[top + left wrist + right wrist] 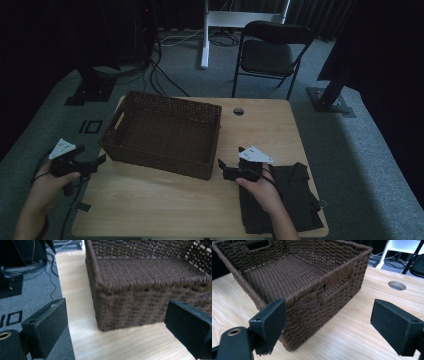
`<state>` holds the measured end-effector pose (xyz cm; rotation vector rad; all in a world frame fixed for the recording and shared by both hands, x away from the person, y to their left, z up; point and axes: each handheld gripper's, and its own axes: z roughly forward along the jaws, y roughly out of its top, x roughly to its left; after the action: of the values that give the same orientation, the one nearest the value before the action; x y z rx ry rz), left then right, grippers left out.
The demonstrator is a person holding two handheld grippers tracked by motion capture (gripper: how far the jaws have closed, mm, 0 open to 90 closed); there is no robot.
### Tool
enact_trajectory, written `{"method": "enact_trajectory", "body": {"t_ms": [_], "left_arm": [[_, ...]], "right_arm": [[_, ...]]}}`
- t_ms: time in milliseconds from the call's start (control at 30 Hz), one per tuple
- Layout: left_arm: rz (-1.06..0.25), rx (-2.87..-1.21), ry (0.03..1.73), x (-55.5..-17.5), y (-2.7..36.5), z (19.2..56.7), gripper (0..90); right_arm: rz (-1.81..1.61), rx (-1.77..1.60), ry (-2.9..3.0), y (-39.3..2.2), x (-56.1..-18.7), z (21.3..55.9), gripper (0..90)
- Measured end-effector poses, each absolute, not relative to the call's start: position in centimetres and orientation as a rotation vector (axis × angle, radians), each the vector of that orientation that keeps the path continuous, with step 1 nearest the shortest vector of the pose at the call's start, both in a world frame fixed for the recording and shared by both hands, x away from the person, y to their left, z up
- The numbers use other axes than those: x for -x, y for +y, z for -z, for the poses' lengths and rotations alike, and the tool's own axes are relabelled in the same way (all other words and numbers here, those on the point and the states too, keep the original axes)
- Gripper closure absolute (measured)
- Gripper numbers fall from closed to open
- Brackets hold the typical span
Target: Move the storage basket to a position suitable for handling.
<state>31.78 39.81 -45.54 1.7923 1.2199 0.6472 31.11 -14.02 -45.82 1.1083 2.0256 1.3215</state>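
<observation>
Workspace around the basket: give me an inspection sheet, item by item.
Surface: light wooden table, with a round hole near the far edge.
Job's things: brown woven basket, nothing in it, on the left half; dark folded cloth at the near right corner.
Clutter: nothing seen.
Grippers: left gripper open, at the table's left edge, aimed at the basket; right gripper open, close to the basket's near right corner, its hand over the cloth.
Cables: one trails from the left gripper; more lie on the floor beyond the table.
Surroundings: grey carpet, black folding chair, white stand leg, dark curtains.
</observation>
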Motion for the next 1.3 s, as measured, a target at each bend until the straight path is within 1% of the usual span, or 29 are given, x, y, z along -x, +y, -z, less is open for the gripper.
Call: {"method": "enact_trajectory", "body": {"t_ms": [133, 300, 433, 667, 733, 767, 800, 867, 933, 967, 1000, 1033, 1067, 1133, 1233, 1267, 1300], "left_arm": [[-0.64, -1.771, 1.205, -32.4, 39.7, 45.0, 5.1], [-0.666, -1.78, 1.198, -33.6, 39.6, 44.6, 5.1], [-0.679, -1.74, 1.223, -34.7, 39.8, 44.1, 5.6], [-0.691, -1.764, 1.235, -36.6, 39.6, 44.4, 6.1], [-0.693, -1.76, 1.236, -37.2, 39.5, 44.6, 6.8], [-0.697, -1.761, 1.234, -37.5, 39.4, 44.6, 9.9], [-0.692, -1.761, 1.241, -37.8, 39.3, 44.7, 9.9], [-0.695, -1.762, 1.251, -38.5, 39.0, 44.8, 13.6], [-0.707, -1.776, 1.258, -39.0, 38.8, 45.0, 13.6], [-0.711, -1.785, 1.258, -39.3, 38.7, 45.1, 14.7], [-0.713, -1.798, 1.257, -39.5, 38.5, 45.1, 15.8], [-0.718, -1.806, 1.253, -39.7, 38.4, 45.2, 15.8], [-0.719, -1.822, 1.243, -39.8, 38.2, 45.3, 18.4], [-0.725, -1.847, 1.237, -40.1, 37.8, 45.6, 20.9], [-0.729, -1.888, 1.222, -40.3, 37.3, 46.1, 23.4], [-0.731, -1.899, 1.223, -40.4, 37.2, 46.5, 23.5], [-0.731, -1.899, 1.223, -40.4, 37.2, 46.5, 23.9]], "right_arm": [[-1.328, -1.105, 2.018, -13.5, -31.4, 45.5, 13.2], [-1.326, -1.106, 2.015, -13.0, -31.8, 45.3, 13.2], [-1.328, -1.116, 1.999, -12.4, -32.2, 45.0, 13.4], [-1.313, -1.114, 2.006, -11.3, -32.8, 44.9, 13.4], [-1.314, -1.117, 2.005, -11.0, -33.0, 45.0, 13.4], [-1.31, -1.122, 2.002, -10.7, -33.3, 45.0, 13.5], [-1.31, -1.122, 2.002, -10.7, -33.3, 45.0, 13.5], [-1.31, -1.138, 1.989, -10.4, -33.6, 45.2, 14.1], [-1.31, -1.147, 1.983, -10.3, -33.7, 45.3, 14.3], [-1.309, -1.152, 1.975, -10.2, -33.8, 45.3, 15.4], [-1.303, -1.163, 1.97, -10.1, -34.0, 45.5, 21.3], [-1.303, -1.163, 1.97, -10.1, -34.0, 45.5, 21.3], [-1.31, -1.178, 1.966, -9.8, -34.2, 45.6, 23.7], [-1.312, -1.183, 1.975, -9.6, -34.3, 45.8, 26.5], [-1.299, -1.193, 1.977, -9.3, -34.4, 46.0, 27.0], [-1.293, -1.204, 1.977, -9.0, -34.5, 46.2, 29.2], [-1.293, -1.204, 1.977, -9.0, -34.5, 46.2, 29.2]]}}
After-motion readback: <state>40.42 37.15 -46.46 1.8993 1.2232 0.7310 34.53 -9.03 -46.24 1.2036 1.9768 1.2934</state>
